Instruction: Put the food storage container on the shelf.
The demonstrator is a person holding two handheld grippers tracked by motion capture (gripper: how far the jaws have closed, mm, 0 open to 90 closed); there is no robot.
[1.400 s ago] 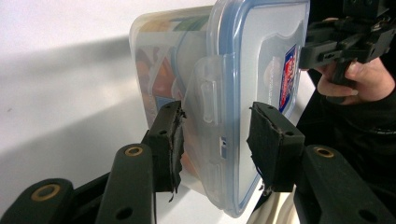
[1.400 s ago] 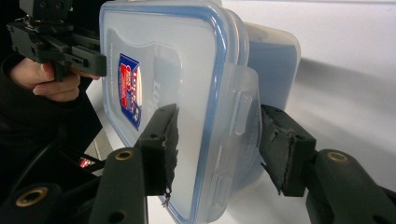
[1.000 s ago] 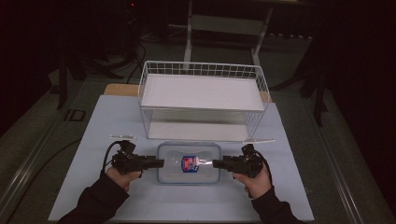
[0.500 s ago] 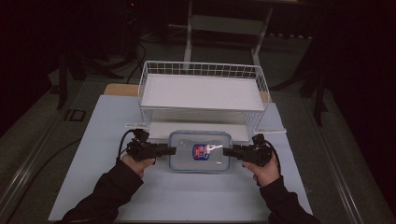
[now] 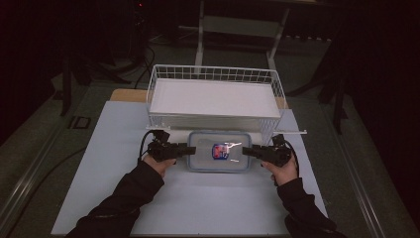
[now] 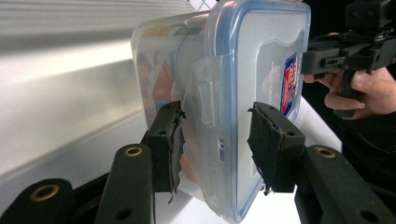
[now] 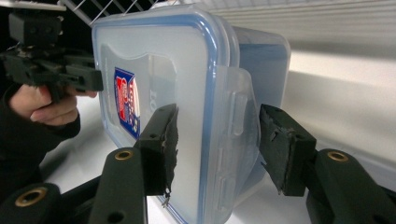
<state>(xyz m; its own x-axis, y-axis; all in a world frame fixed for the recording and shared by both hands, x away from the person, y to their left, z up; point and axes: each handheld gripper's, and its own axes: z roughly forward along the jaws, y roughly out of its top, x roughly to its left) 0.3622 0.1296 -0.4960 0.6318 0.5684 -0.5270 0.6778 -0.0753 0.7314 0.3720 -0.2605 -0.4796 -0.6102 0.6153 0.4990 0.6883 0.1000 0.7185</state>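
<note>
- Lidded plastic container (image 5: pixel 218 151) sits between the two grippers, just in front of the white wire basket (image 5: pixel 215 96), over the pale table mat (image 5: pixel 119 129)
- Left gripper (image 5: pixel 190 148) has its jaws clamped across the container's left end, one pad on the lid and one on the underside; right gripper (image 5: pixel 246 150) does the same at the right end (the latch flap (image 7: pixel 236 135) lies between its pads)
- Gripping both short ends shares the load and keeps the box level, my reading of why two hands are used
- Sticker (image 5: pixel 219 150) faces up, lid on
- Against the earlier frames: container and both hands have travelled away from the person toward the basket, from mid-mat to right beside its front wall
- Judged next: lift over the rim into the basket
</note>
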